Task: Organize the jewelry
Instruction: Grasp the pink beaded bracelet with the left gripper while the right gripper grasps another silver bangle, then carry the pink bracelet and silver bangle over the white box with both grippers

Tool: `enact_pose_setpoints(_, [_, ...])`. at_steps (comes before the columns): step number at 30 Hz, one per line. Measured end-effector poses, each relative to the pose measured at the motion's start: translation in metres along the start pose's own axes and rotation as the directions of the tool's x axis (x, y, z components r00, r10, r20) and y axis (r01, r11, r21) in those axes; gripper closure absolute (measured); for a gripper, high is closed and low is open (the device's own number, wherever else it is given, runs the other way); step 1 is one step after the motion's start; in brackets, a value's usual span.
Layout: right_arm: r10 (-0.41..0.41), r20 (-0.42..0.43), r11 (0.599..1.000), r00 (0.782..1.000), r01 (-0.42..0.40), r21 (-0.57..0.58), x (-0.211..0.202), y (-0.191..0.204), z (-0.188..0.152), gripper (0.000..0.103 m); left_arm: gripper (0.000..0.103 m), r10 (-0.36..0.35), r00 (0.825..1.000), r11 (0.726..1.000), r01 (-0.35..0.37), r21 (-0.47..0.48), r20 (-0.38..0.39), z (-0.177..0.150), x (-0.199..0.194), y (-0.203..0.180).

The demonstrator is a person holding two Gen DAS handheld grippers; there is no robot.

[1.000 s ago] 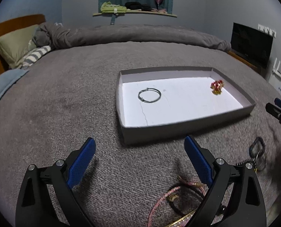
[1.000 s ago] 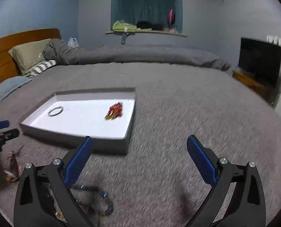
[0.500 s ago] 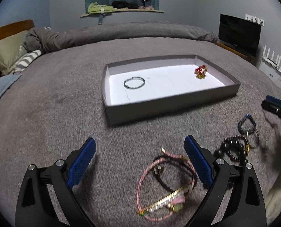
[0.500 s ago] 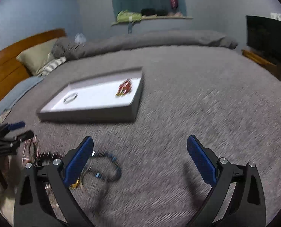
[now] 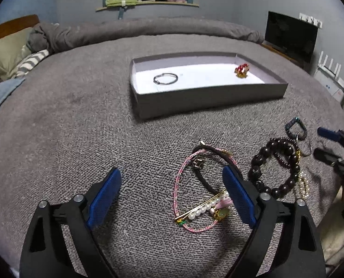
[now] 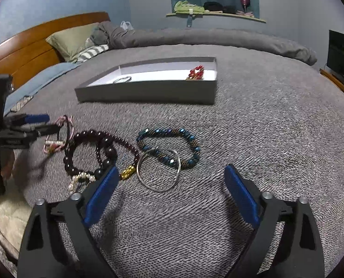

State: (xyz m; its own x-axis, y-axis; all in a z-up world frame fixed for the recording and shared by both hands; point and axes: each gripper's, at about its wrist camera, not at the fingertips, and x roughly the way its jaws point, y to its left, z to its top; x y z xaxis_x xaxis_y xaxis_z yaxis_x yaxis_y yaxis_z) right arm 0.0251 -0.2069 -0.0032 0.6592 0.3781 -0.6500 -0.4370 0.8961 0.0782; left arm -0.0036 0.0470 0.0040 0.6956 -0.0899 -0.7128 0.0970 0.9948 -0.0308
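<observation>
My left gripper (image 5: 172,177) hangs low over the grey blanket, its jaws closing. A pink cord bracelet (image 5: 177,186) with pearls and a gold clasp lies between its pads, untouched. My right gripper (image 6: 170,173) is also closing, over a silver bangle (image 6: 158,190) and a blue bead bracelet (image 6: 191,139); its pads press on nothing. Dark bead bracelets (image 6: 67,161) (image 5: 276,188) lie between the two grippers. The grey tray (image 5: 209,98) farther back holds a thin ring bracelet (image 5: 165,78) and a red and gold piece (image 5: 241,70).
A grey blanket (image 5: 67,139) covers the bed. Pillows (image 6: 72,39) and a wooden headboard (image 6: 21,53) are at the left, a folded duvet along the far side. A dark television (image 5: 290,37) stands beyond the right edge of the bed.
Both grippers have come down and in over the loose jewelry, which now fills the lower part of each view. Both pairs of pads stand slightly narrower.
</observation>
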Motion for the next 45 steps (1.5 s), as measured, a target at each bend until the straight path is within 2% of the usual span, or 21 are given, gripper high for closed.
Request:
enact_pose_setpoints(1, [0.002,0.001,1.000,1.000,-0.002,0.000,0.000,0.000,0.000,0.024,0.023,-0.003,1.000,1.000,0.003,-0.001,-0.001,-0.001,0.000,0.001])
enact_pose_setpoints(3, [0.001,0.000,1.000,1.000,-0.001,0.003,-0.001,-0.001,0.000,0.032,0.039,-0.002,1.000,1.000,0.002,-0.005,-0.013,-0.001,0.002,0.002])
enact_pose_setpoints(8, [0.001,-0.018,1.000,1.000,-0.001,0.001,0.003,0.001,-0.001,0.048,0.047,-0.002,1.000,1.000,0.002,-0.007,-0.009,-0.001,0.002,0.003])
enact_pose_setpoints(11, [-0.002,-0.026,1.000,1.000,0.002,-0.005,0.004,0.001,-0.001,0.052,0.059,-0.012,1.000,1.000,0.012,0.005,-0.006,-0.001,0.001,0.000])
enact_pose_setpoints(14, [-0.003,-0.040,1.000,0.999,0.003,0.000,0.007,0.000,-0.003,0.062,0.072,-0.023,1.000,0.999,0.023,0.040,-0.009,-0.002,0.001,-0.008])
enact_pose_setpoints(16, [-0.002,-0.044,1.000,0.999,0.002,0.004,0.007,-0.002,-0.003,0.068,0.076,-0.013,1.000,0.998,0.014,0.058,-0.012,-0.003,0.003,-0.011])
enact_pose_setpoints(18, [-0.003,-0.045,1.000,0.999,0.003,0.001,0.007,-0.002,-0.003,0.077,0.092,-0.027,1.000,0.998,0.028,0.058,-0.015,-0.004,0.003,-0.011])
enact_pose_setpoints(20, [-0.011,-0.053,1.000,0.999,0.010,-0.009,0.009,-0.001,-0.005,0.081,0.098,-0.023,1.000,0.998,0.024,0.058,-0.018,-0.005,0.003,-0.011])
enact_pose_setpoints(23, [-0.014,-0.057,1.000,0.998,0.013,-0.014,0.011,-0.002,-0.006,0.082,0.100,-0.026,1.000,0.998,0.026,0.057,-0.015,-0.005,0.003,-0.010])
enact_pose_setpoints(27, [-0.029,-0.051,1.000,0.998,0.029,-0.001,0.009,-0.006,-0.006,0.096,0.101,-0.028,1.000,0.998,0.028,0.056,0.009,-0.004,-0.002,-0.010])
enact_pose_setpoints(45, [-0.062,0.052,0.998,0.997,0.061,0.005,-0.010,-0.011,0.006,0.098,0.101,-0.032,0.988,0.999,0.027,0.035,0.153,0.011,-0.034,-0.002])
